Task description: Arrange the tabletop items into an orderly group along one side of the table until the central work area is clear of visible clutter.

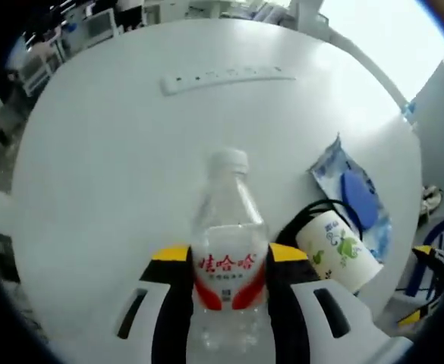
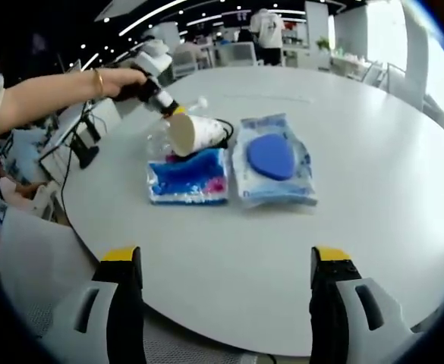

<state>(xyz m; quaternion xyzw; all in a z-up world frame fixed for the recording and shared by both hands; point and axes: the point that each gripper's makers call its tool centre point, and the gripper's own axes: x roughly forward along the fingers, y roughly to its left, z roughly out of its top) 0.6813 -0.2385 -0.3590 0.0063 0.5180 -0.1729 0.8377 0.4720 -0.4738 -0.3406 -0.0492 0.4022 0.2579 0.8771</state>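
A clear water bottle (image 1: pixel 228 250) with a red label and white cap stands between the jaws of my left gripper (image 1: pixel 228 265), which is shut on it. To its right in the left gripper view, a paper cup (image 1: pixel 337 250) lies on its side beside a wipes pack with a blue lid (image 1: pixel 356 199). In the right gripper view, the cup (image 2: pixel 195 134) rests by a blue pouch (image 2: pixel 189 176) and the wipes pack (image 2: pixel 273 163). A hand holds the left gripper (image 2: pixel 161 91) behind them. My right gripper (image 2: pixel 225 265) is open at the near table edge, with nothing between its jaws.
On the round white table (image 2: pixel 358 227), a white power strip (image 1: pixel 225 77) lies at the far side. A black cable (image 1: pixel 313 211) loops by the cup. Chairs, desks and a standing person (image 2: pixel 267 30) are beyond the table.
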